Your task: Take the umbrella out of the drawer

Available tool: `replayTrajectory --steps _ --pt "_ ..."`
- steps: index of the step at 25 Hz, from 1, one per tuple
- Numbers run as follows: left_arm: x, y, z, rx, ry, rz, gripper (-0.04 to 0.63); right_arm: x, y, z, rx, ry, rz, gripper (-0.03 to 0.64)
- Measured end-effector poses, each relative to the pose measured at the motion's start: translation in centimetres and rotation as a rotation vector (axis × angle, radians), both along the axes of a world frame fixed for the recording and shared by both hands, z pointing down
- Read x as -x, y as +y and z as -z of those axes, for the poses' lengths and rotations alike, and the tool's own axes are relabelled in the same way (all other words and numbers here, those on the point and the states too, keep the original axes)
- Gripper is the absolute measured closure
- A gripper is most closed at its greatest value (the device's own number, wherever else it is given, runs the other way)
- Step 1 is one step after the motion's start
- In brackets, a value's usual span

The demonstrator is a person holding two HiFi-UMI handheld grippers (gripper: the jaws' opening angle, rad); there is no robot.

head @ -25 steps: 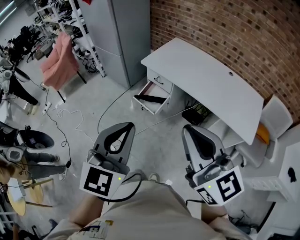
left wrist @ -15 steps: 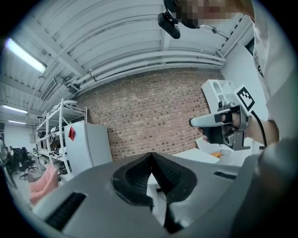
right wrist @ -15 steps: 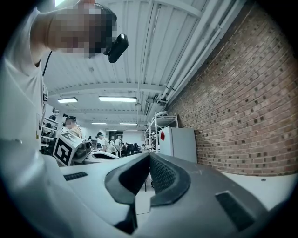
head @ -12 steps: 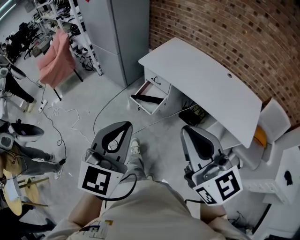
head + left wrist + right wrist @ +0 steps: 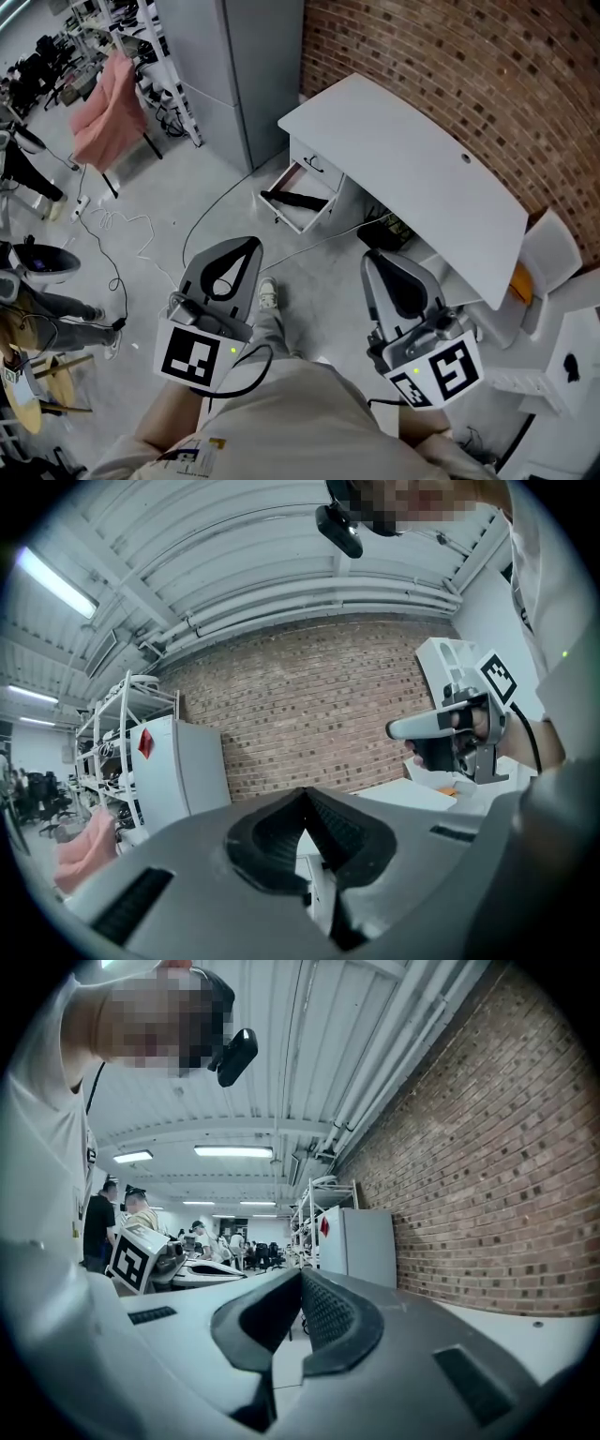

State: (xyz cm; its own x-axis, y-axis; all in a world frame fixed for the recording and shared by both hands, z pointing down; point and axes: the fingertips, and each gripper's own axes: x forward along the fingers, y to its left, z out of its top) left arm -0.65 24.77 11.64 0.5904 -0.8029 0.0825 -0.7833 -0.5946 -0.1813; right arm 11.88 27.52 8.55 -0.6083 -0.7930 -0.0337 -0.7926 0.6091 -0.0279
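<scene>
A black folded umbrella lies in the open white drawer of the white desk, far ahead of both grippers in the head view. My left gripper is held over the grey floor, short of the drawer, shut and empty. My right gripper is beside it, below the desk's front edge, also shut and empty. In the left gripper view the jaws meet in front of the brick wall, with the right gripper off to the side. The right gripper view shows shut jaws and the left gripper.
A tall grey cabinet stands left of the desk against the brick wall. Cables trail over the floor. A pink chair and shelving stand at the far left, a white chair at the right. People are at the left edge.
The person has taken a step, and a shoe now shows on the floor between the grippers. Both grippers came along and stayed shut. The drawer and umbrella have not moved.
</scene>
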Motion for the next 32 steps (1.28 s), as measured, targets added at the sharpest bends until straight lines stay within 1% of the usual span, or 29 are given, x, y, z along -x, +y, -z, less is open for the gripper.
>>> replayTrajectory --steps 4,10,13,21,26,32 --pt "0.9 -2.9 -0.7 0.015 0.003 0.006 0.588 1.0 -3.0 -0.7 0.016 0.003 0.005 0.611" --pt "1.7 -8.2 -1.5 0.041 0.002 -0.008 0.588 2.3 -8.5 -1.5 0.045 0.014 0.008 0.611" --pt "2.4 -11.3 -1.6 0.058 0.004 -0.012 0.588 3.2 -11.7 -1.5 0.056 0.02 0.008 0.611" --pt "5.1 -20.3 -2.1 0.085 -0.022 -0.033 0.588 6.1 -20.8 -1.5 0.084 0.035 0.0 0.611" --pt "6.9 -26.2 -2.2 0.087 -0.023 -0.06 0.588 7.8 -26.5 -1.3 0.079 0.045 -0.038 0.611" --pt "7.6 -32.2 -1.6 0.067 -0.023 -0.096 0.588 8.7 -31.9 -1.3 0.078 0.049 -0.076 0.611"
